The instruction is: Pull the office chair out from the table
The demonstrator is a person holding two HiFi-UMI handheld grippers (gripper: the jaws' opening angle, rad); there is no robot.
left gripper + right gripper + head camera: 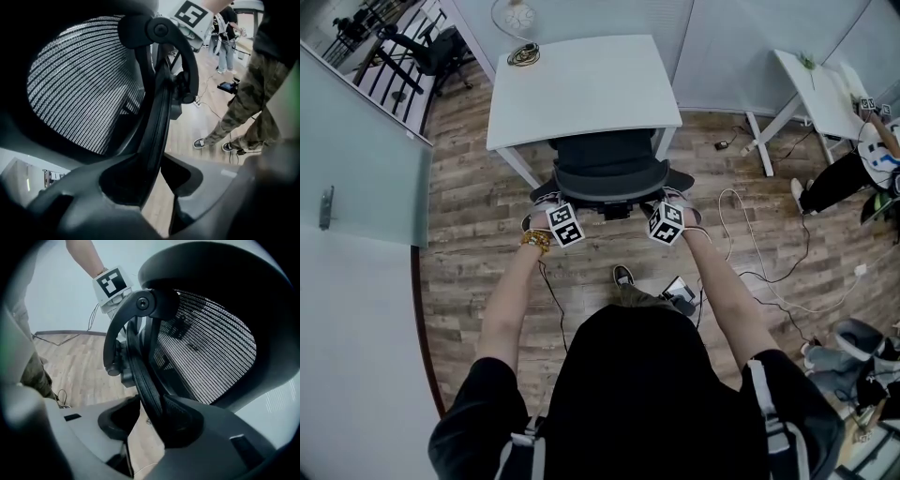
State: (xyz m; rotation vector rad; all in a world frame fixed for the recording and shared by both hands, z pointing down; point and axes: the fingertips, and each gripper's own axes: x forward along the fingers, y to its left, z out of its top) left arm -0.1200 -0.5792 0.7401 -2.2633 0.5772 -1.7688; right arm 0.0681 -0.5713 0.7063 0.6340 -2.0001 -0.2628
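The black mesh-backed office chair [609, 169] stands with its seat partly under the white table [581, 84]. My left gripper [551, 202] is at the backrest's left edge and my right gripper [673, 197] at its right edge. In the left gripper view the backrest frame [157, 122] runs between the jaws of the left gripper [161, 173]. It lies against one pad, and floor shows in the gap to the other. In the right gripper view the frame [145, 376] likewise passes through the right gripper [140, 420], with a gap on one side. Both are open.
A coiled cable [523, 56] and a round stand [517, 17] sit on the table's far edge. A second white table [825, 94] stands at the right with a person [853, 169] beside it. Cables [769, 272] and a small device [680, 292] lie on the wood floor. A glass partition [356, 187] is at the left.
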